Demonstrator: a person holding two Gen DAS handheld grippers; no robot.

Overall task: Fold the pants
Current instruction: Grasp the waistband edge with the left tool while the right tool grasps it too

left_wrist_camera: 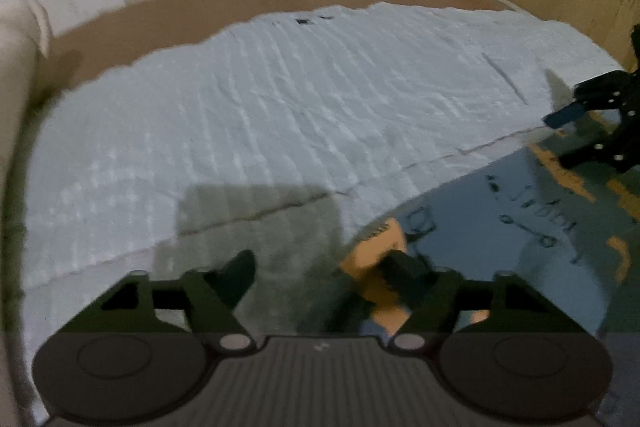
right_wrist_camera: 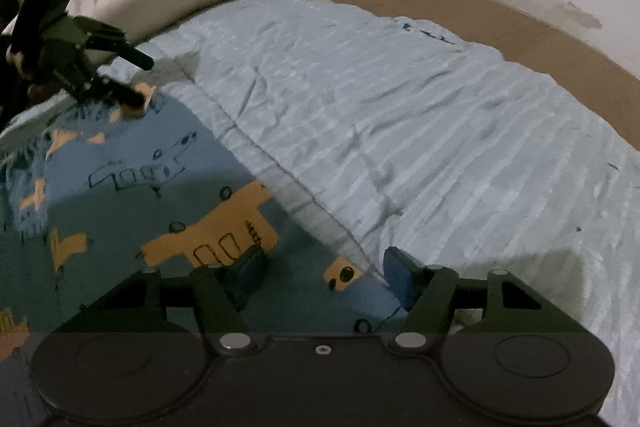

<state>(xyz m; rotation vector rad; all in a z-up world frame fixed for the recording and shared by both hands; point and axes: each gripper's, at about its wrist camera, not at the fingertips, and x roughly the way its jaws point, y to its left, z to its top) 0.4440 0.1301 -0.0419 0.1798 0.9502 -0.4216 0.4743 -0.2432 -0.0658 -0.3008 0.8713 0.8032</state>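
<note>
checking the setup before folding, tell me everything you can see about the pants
The pants are blue, of soft thin cloth, printed with orange vehicles outlined in dark lines. They lie flat on a pale blue ribbed bedspread, their long edge running diagonally across it. The left gripper is at one end, one finger on an orange patch; the right gripper straddles the edge at the other end. Both stand part open, neither clearly pinching cloth. Waistband and legs cannot be told apart.
</note>
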